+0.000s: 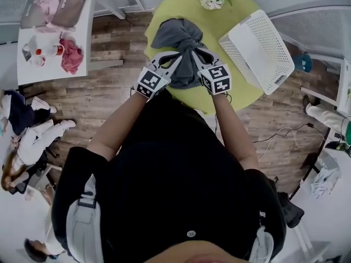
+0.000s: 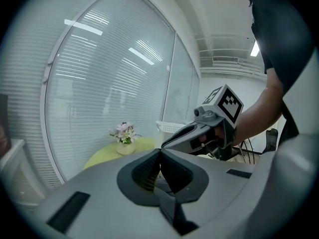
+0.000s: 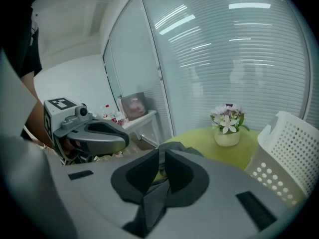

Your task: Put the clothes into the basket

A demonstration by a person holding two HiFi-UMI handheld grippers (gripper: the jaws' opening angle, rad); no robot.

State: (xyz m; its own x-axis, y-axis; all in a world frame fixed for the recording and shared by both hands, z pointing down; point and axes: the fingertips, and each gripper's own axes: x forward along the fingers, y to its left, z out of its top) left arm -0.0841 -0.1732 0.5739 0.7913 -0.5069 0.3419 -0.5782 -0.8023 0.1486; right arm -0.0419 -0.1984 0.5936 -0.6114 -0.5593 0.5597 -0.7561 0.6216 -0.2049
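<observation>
**A:** Head view first. Where's the garment?

**B:** The dark grey garment (image 1: 178, 37) lies bunched on the green round table (image 1: 175, 7), just ahead of both claws. The left claw (image 1: 175, 62) and right claw (image 1: 195, 58) sit side by side on its near edge.

**A:** And the basket?

**B:** The white laundry basket (image 1: 258, 51) stands on the same table, off to the right claw's right, near the cloth but apart from it (nothing shows inside it).

**A:** Left gripper view?

**B:** The left claw's jaws are pressed together, with a strip of grey fabric pinched between them.

**A:** Right gripper view?

**B:** Much the same. The jaws are pinched on the grey cloth, which trails below the tips. The basket is ahead to the right, and the vase of flowers (image 3: 227, 128) is beyond.

**A:** So how far along?

**B:** Early, I'd judge. The garment is gripped but not in the basket. It has yet to go rightward over the rim and be released. A red cloth (image 1: 71, 58) on the white side table (image 1: 85, 32), far to the left claw's left, may count too.
</observation>
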